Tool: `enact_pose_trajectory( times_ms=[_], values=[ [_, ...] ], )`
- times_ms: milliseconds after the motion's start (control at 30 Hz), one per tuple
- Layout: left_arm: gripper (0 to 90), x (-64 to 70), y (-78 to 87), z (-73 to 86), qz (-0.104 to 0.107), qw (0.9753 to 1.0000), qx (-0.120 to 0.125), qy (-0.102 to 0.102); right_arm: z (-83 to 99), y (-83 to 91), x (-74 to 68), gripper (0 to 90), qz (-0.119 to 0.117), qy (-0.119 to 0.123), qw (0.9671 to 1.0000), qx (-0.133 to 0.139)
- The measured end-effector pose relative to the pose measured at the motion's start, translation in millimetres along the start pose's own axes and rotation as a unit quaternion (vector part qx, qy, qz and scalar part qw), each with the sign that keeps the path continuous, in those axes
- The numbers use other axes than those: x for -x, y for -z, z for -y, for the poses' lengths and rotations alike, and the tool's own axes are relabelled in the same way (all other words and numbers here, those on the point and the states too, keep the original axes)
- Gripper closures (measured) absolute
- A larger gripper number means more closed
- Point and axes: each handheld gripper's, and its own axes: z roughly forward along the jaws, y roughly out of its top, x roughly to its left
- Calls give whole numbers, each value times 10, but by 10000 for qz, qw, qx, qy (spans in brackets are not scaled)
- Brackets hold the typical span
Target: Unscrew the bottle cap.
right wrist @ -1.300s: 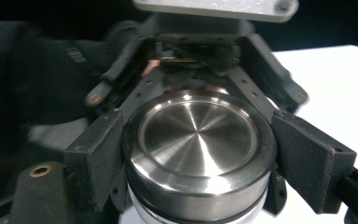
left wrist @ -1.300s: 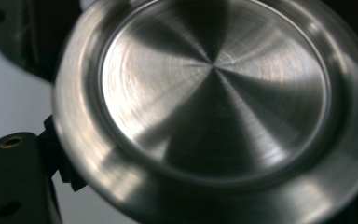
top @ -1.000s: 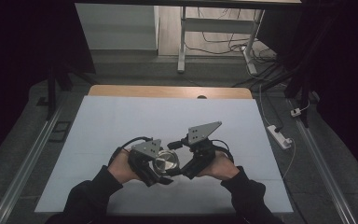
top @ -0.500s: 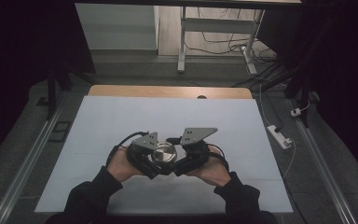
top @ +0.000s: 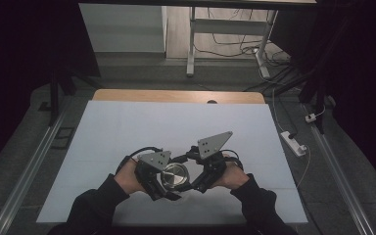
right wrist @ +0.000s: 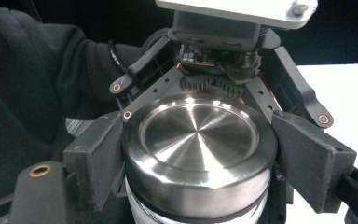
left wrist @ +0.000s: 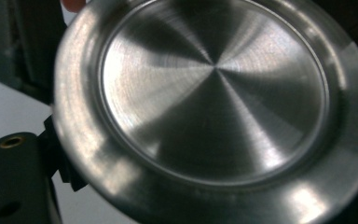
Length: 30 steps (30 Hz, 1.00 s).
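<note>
**Steel canister clamped between two tongs above the worktop**

The white worktop (top: 127,127) spread under both forearms, and near its front edge the person's two hands met around one round steel canister (top: 175,175). Its brushed metal end (right wrist: 199,128) faced up, a dark band and a pale body just below it; what it held inside could not be told. The canister sat between the two tools, the left tongs (top: 165,182) on its left and the right tongs (top: 194,182) just beside it on the right. In the right gripper view, the left tongs' two black blocks pressed the canister's sides, clamped on it. In the left gripper view the steel end (left wrist: 214,107) stood very close. Whether the right tongs were apart or together could not be told.
</note>
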Motion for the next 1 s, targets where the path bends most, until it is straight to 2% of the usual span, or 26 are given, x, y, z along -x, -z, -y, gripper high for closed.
enact_pose_trajectory(
  times_ms=[67, 100, 133, 167, 200, 233, 267, 333, 367, 433, 500, 533, 567, 600, 667, 733, 833, 900, 1000],
  values=[
    [147, -20, 20, 4, -218, 9997, 4, 111, -5, 16, 12, 147, 97, -175, 9998, 64],
    [147, -36, 43, 8, -375, 9991, -12, 200, -54, 45, 8, 67, 361, -417, 9984, 125],
    [147, -52, 67, 16, -527, 9981, 5, 311, -54, 45, 8, 67, 361, -417, 9984, 125],
    [147, -66, 89, 24, -694, 9965, 35, 457, -128, 77, -30, 33, 737, -531, 9958, 113],
    [147, -81, 109, 30, -855, 9946, 58, 585, -128, 77, -30, 33, 737, -531, 9958, 113],
    [147, -97, 127, 36, -982, 9928, 67, 684, -198, 83, -76, 36, 1302, -615, 9896, -16],
    [147, -105, 135, 40, -1088, 9910, 86, 778, -198, 83, -76, 36, 1302, -615, 9896, -16],
    [147, -114, 141, 45, -1226, 9883, 79, 902, -230, 38, -119, 68, 1824, -593, 9813, -157],
    [147, -117, 139, 45, -1244, 9879, 65, 926, -233, 5, -128, 74, 2014, -588, 9775, -204],
    [147, -116, 132, 44, -1260, 9877, 44, 928, -214, -97, -138, 119, 2150, -499, 9749, -283],
    [147, -109, 127, 37, -1214, 9887, 16, 876, -204, -123, -138, 130, 2152, -479, 9748, -331],
    [147, -102, 121, 33, -1172, 9893, 43, 864, -193, -141, -137, 182, 2234, -434, 9731, -358],
    [147, -101, 122, 30, -1134, 9900, 39, 844, -185, -138, -134, 182, 2228, -410, 9734, -357],
    [147, -99, 121, 26, -1087, 9906, 24, 826, -178, -127, -128, 184, 2122, -441, 9757, -319],
    [147, -97, 111, 23, -1014, 9919, -23, 760, -182, -123, -129, 186, 2089, -432, 9763, -352],
    [147, -94, 100, 32, -834, 9941, -10, 689, -187, -122, -145, 198, 2004, -323, 9783, -405],
    [147, -71, 99, 25, -628, 9967, 0, 517, -177, -93, -139, 199, 1694, -283, 9842, -419],
    [147, -54, 108, 8, -443, 9982, 59, 402, -163, -63, -109, 199, 1368, -371, 9893, -335],
    [147, -20, 103, -8, -190, 9996, 77, 169, -149, -31, -93, 199, 905, -273, 9954, -186]
  ],
)
